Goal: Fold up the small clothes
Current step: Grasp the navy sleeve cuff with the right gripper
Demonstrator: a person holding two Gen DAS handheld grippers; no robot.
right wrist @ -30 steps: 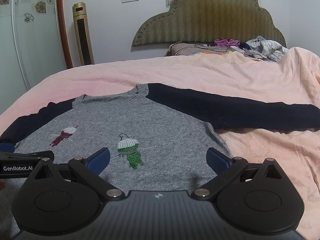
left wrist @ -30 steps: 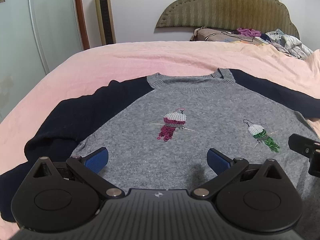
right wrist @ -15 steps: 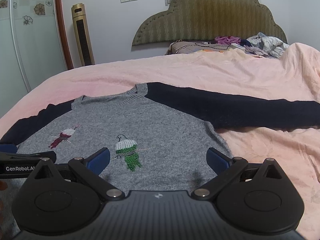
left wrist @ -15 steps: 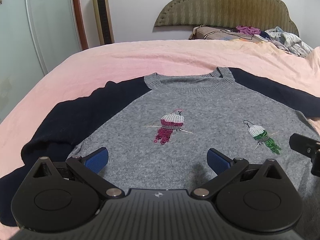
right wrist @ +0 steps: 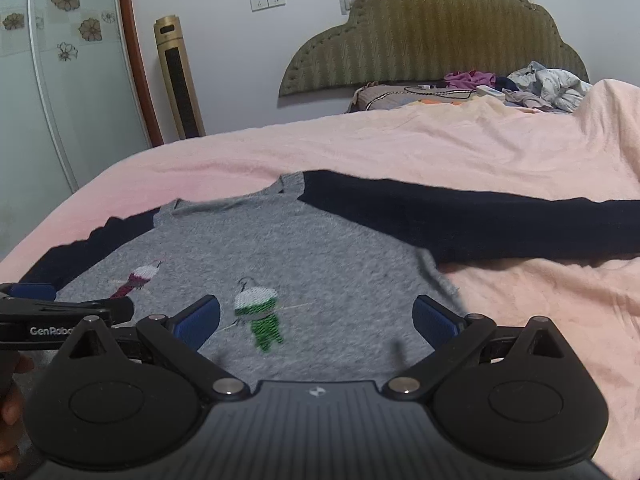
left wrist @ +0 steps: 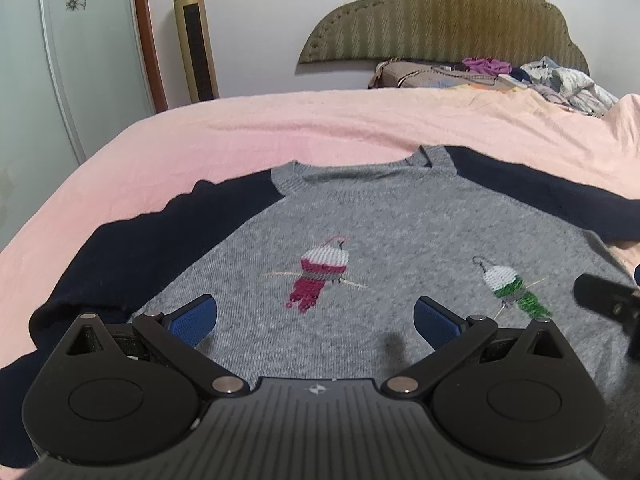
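A small grey sweater [left wrist: 384, 232] with navy sleeves lies flat, front up, on the pink bed; it also shows in the right wrist view [right wrist: 304, 248]. It has a red bird [left wrist: 320, 272] and a green bird [right wrist: 260, 312] stitched on it. Its left sleeve [left wrist: 132, 256] is bunched near the bed edge; its right sleeve [right wrist: 500, 220] lies stretched out to the right. My left gripper [left wrist: 316, 318] is open and empty above the lower left body. My right gripper [right wrist: 316, 316] is open and empty above the lower right body.
The pink bedspread [left wrist: 320, 120] stretches to a padded headboard [right wrist: 432, 32]. A pile of clothes and a pillow [right wrist: 520, 88] lie at the far right. A gold tower fan [left wrist: 196, 40] and a glass door [left wrist: 60, 60] stand beyond the bed's left side.
Both grippers have tilted and drifted slightly, so the sweater sits a little lower and further left in view. Both stay open. The sweater has not moved.
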